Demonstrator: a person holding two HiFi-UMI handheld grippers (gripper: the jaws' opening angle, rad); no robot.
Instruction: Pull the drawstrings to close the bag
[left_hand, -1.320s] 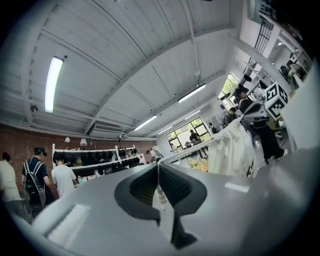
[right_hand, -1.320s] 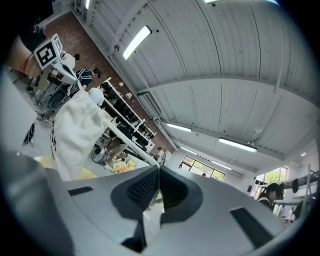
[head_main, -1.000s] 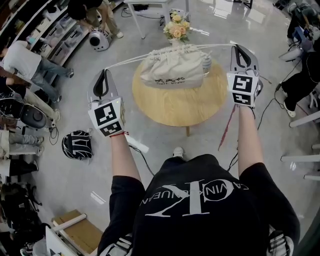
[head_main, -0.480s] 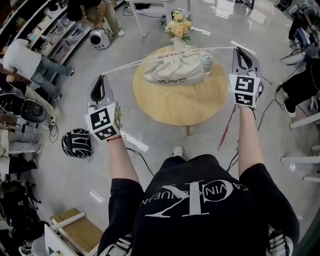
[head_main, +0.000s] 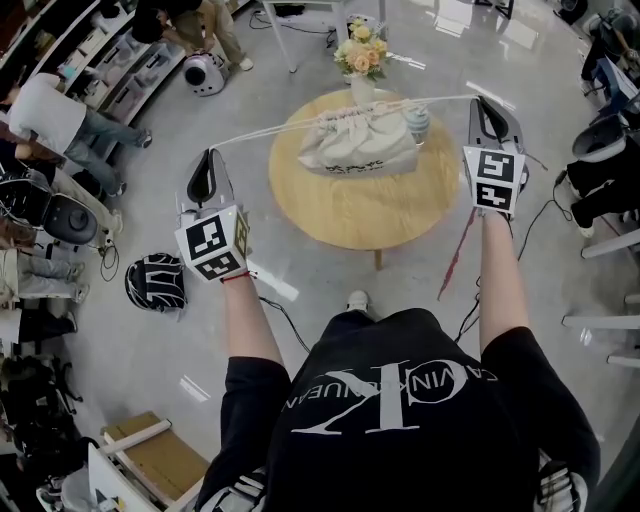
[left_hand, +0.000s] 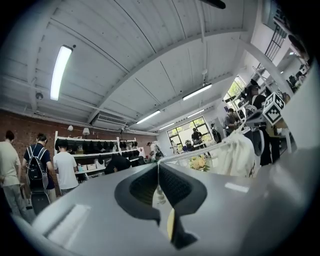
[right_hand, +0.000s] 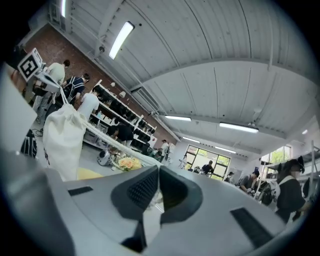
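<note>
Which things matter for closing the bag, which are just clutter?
Job: cloth bag, left drawstring, right drawstring, left tool, right tool, each shut on its drawstring.
Clutter: flower vase, cup, black bag on floor.

Big open lab or workshop hall, not a home. White ribbed ceiling with strip lights, brick wall on one side, large windows at the far end. Stocked shelves run along the wall; several people stand or bend at them. Glossy grey floor, cable trailing across it. One round wooden table stands out in the open, flowers at its far edge. More people busy near the windows.
</note>
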